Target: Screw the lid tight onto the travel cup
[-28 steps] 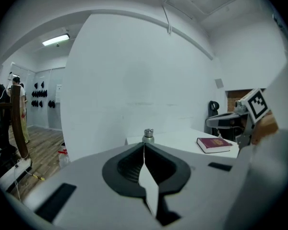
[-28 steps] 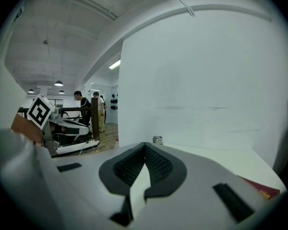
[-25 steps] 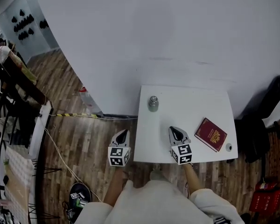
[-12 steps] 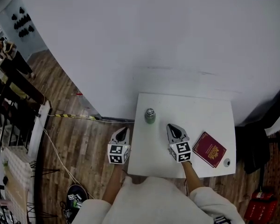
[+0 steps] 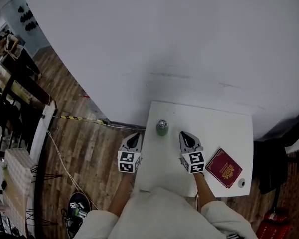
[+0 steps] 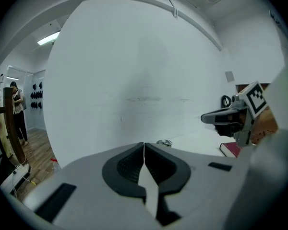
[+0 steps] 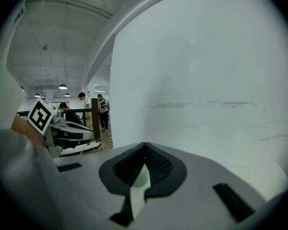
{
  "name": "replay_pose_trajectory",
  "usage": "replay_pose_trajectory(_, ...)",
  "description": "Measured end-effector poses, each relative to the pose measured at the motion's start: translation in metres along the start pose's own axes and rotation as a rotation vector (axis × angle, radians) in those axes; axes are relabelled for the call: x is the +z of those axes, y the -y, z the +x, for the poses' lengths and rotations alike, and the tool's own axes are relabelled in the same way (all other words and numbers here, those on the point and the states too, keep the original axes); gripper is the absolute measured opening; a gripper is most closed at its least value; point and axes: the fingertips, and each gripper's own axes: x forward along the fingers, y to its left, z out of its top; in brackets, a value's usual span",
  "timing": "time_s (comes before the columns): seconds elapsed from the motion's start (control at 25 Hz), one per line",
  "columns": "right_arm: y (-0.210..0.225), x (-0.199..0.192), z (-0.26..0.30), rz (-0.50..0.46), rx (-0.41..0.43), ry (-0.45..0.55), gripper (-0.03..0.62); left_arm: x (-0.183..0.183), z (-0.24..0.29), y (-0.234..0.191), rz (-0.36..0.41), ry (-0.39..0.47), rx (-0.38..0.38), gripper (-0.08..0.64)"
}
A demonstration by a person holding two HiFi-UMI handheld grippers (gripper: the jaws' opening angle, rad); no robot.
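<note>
The travel cup (image 5: 162, 127), green with a silver lid on top, stands upright near the left rear of the small white table (image 5: 209, 128). My left gripper (image 5: 135, 136) is shut and empty, hanging just off the table's left edge, left of and nearer than the cup. My right gripper (image 5: 183, 136) is shut too, over the table just right of the cup. In the left gripper view the closed jaws (image 6: 144, 145) hide all but the lid's rim (image 6: 164, 142). In the right gripper view a pale green patch of the cup (image 7: 140, 177) shows behind the closed jaws (image 7: 144, 147).
A red booklet (image 5: 224, 167) lies on the table's right side, with a small round object (image 5: 241, 182) near the front right corner. A white wall (image 5: 189, 44) rises right behind the table. A black chair (image 5: 269, 158) stands to the right. A cable (image 5: 65, 163) trails over the wooden floor.
Both grippers have moved forward toward the cup, which now sits much closer between their tips. Both stay shut. The cup and booklet have not moved on the table.
</note>
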Motion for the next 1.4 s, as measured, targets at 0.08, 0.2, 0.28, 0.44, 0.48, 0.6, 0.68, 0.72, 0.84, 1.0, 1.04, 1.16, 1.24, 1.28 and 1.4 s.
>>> replay_pose_trajectory(0.08, 0.001, 0.000, 0.005, -0.002, 0.000, -0.004, 0.000, 0.001, 0.003, -0.003, 0.004, -0.001, -0.002, 0.009)
replay_pose_trajectory(0.2, -0.003, -0.004, 0.011, -0.007, 0.000, -0.017, 0.000, -0.002, 0.008, -0.007, 0.008, -0.008, -0.013, 0.009)
replay_pose_trajectory(0.28, -0.007, -0.007, 0.016, -0.008, 0.000, -0.026, 0.000, -0.006, 0.012, -0.010, 0.013, -0.017, -0.025, 0.009)
replay_pose_trajectory(0.44, -0.013, -0.010, 0.024, 0.005, -0.010, -0.040, 0.000, -0.014, 0.020, -0.011, 0.015, -0.035, -0.067, 0.011)
replay_pose_trajectory(0.48, -0.013, -0.011, 0.026, 0.011, -0.015, -0.043, 0.000, -0.016, 0.023, -0.011, 0.017, -0.040, -0.080, 0.011)
replay_pose_trajectory(0.6, -0.013, -0.014, 0.033, 0.028, -0.028, -0.041, 0.000, -0.021, 0.031, -0.009, 0.024, -0.048, -0.120, 0.009)
replay_pose_trajectory(0.68, -0.012, -0.016, 0.036, 0.036, -0.032, -0.040, 0.000, -0.026, 0.035, -0.008, 0.023, -0.049, -0.141, 0.011)
replay_pose_trajectory(0.72, -0.012, -0.018, 0.037, 0.038, -0.034, -0.040, 0.000, -0.029, 0.037, -0.008, 0.024, -0.052, -0.150, 0.009)
replay_pose_trajectory(0.84, -0.012, -0.027, 0.041, 0.037, -0.041, -0.052, 0.000, -0.039, 0.046, -0.006, 0.023, -0.064, -0.170, 0.009)
replay_pose_trajectory(1.0, -0.012, -0.041, 0.045, 0.043, -0.034, -0.070, 0.000, -0.048, 0.055, -0.005, 0.017, -0.074, -0.188, 0.011)
replay_pose_trajectory(1.04, -0.012, -0.045, 0.046, 0.045, -0.031, -0.077, 0.000, -0.051, 0.058, -0.004, 0.016, -0.075, -0.193, 0.011)
replay_pose_trajectory(1.16, -0.016, -0.057, 0.050, 0.047, -0.016, -0.093, 0.000, -0.062, 0.063, -0.004, 0.012, -0.089, -0.208, 0.011)
replay_pose_trajectory(1.24, -0.018, -0.063, 0.053, 0.046, -0.004, -0.101, 0.000, -0.070, 0.067, -0.006, 0.011, -0.098, -0.215, 0.011)
replay_pose_trajectory(1.28, -0.018, -0.066, 0.055, 0.046, 0.002, -0.106, 0.000, -0.072, 0.070, -0.006, 0.008, -0.098, -0.220, 0.011)
replay_pose_trajectory(1.4, -0.020, -0.075, 0.059, 0.055, 0.028, -0.113, 0.003, -0.077, 0.077, -0.002, 0.009, -0.088, -0.249, 0.011)
